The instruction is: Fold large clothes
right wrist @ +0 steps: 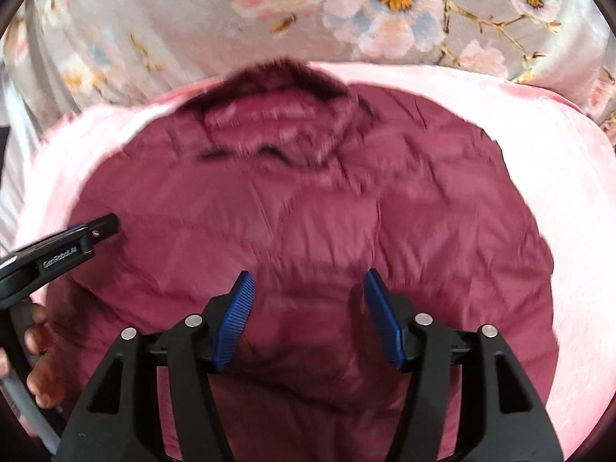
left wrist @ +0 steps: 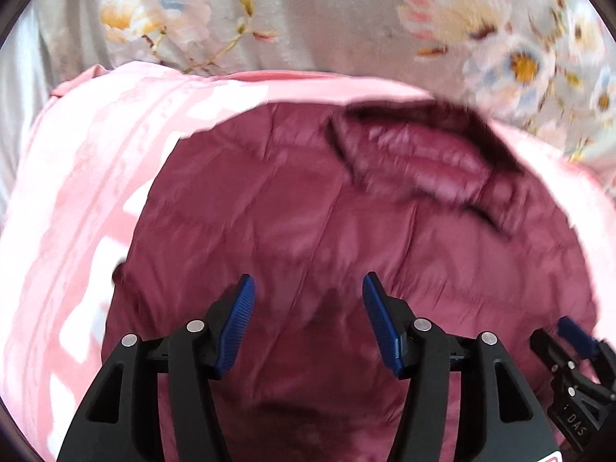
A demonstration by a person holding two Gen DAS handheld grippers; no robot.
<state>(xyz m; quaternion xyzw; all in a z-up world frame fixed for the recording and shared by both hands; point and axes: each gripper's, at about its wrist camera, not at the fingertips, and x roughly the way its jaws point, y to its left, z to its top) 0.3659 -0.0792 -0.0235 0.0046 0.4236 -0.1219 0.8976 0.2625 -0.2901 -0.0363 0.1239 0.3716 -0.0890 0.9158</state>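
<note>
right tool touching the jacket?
Cannot tell. Right wrist view shows the right tool open over the jacket, nothing between its pads, but no plain gap or contact.

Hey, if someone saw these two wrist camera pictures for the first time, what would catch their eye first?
First, the big maroon quilted puffer jacket filling the middle of both views, spread on a pale pink blanket, its dark fur-trimmed hood at the far end. Next, the blue-padded black left gripper and right gripper, both open above the jacket with nothing between their pads. Behind lies grey floral bedding.
</note>
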